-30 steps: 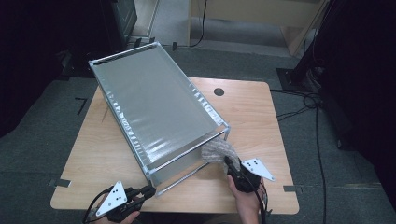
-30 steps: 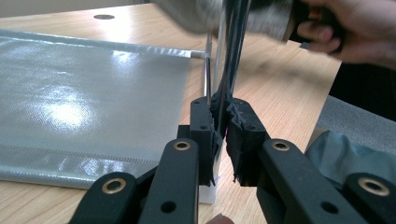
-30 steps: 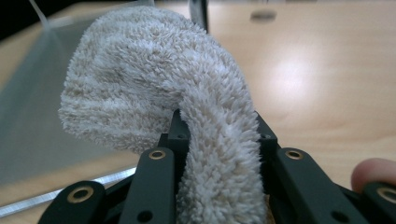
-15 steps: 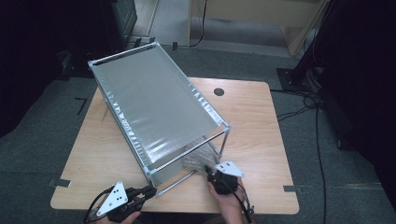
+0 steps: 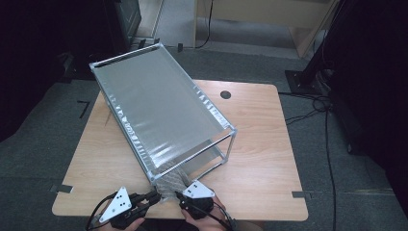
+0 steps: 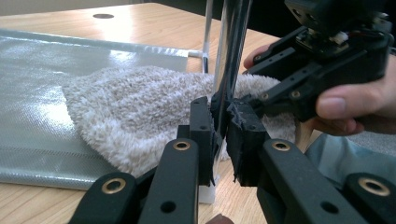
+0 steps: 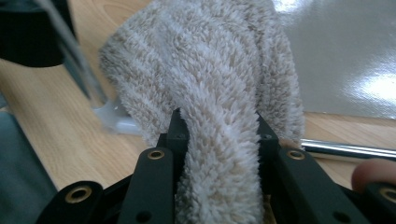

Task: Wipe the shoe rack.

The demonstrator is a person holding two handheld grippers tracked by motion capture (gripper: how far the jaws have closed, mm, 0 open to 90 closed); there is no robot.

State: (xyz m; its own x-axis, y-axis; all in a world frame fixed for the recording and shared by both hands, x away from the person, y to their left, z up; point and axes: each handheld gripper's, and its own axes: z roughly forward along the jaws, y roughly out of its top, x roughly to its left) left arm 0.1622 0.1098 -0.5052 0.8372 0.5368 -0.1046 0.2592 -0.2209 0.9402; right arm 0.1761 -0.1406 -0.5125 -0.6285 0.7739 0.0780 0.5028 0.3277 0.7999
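A silver fabric box on a thin metal frame [image 5: 159,110] lies slanted across the wooden table [image 5: 269,144], its open end facing the near edge. A fluffy beige towel [image 5: 169,184] pokes out of that opening onto the box's silver floor [image 6: 46,93]. My left gripper [image 5: 155,195] is shut on the frame's near corner post [image 6: 226,56], the jaws clamped around the rod [image 6: 222,119]. My right gripper [image 5: 177,193] sits just right of it, shut on a thick fold of the towel [image 7: 219,70] that fills the gap between its jaws [image 7: 219,135]. A hand [image 6: 355,102] holds it.
The table has a round cable hole [image 5: 225,95] at the back right and bare wood to the right of the box. Cables [image 5: 317,103] trail over the dark floor at the right. Tape marks [image 5: 62,188] lie on the floor near the table's front corners.
My right gripper has carried the towel leftward along the box's open front, from the right corner to close beside the left gripper. The left gripper has stayed on the post.
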